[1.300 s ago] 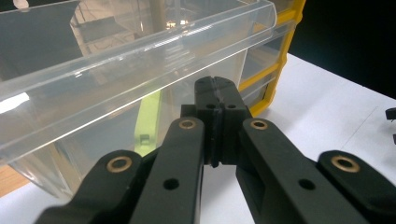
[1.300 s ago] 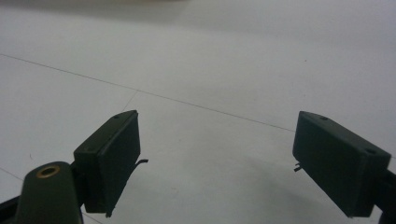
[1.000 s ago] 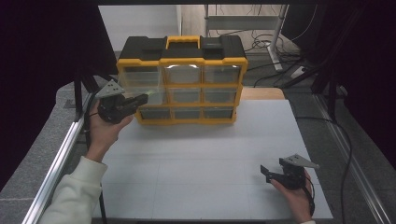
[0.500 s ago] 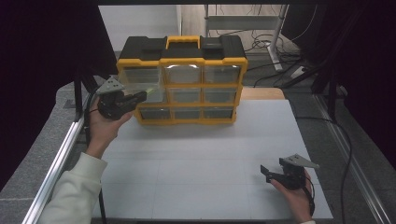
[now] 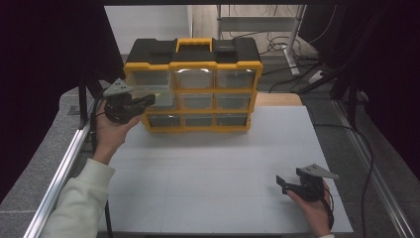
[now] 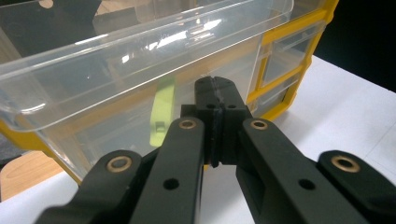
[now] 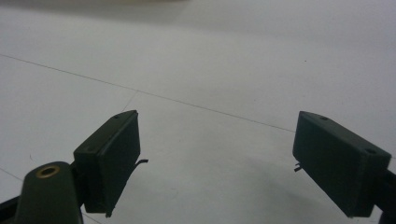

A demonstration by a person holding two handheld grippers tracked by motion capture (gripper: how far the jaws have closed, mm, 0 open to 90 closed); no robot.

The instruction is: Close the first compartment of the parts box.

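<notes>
A yellow and black drawer organizer (image 5: pixel 198 64) stands at the far side of the white table (image 5: pixel 213 163). Its left middle clear drawer (image 5: pixel 159 101) (image 6: pixel 140 56) is slid partway out. My left gripper (image 5: pixel 150 98) (image 6: pixel 217 88) is raised at that drawer's front, jaws pressed together on its clear front lip. A yellow-green piece (image 6: pixel 163 109) lies inside the drawer. My right gripper (image 5: pixel 282 182) (image 7: pixel 217 158) rests low at the near right of the table, open, with bare table between its pads (image 7: pixel 112 154).
The organizer's other clear drawers (image 5: pixel 233 99) are pushed in. A metal rail (image 5: pixel 59 168) runs along the table's left edge. Cables (image 5: pixel 366 148) lie on the floor to the right, and a wooden surface (image 5: pixel 277 99) shows behind the table.
My left gripper has shifted slightly with the drawer's front; the right hand has stayed still.
</notes>
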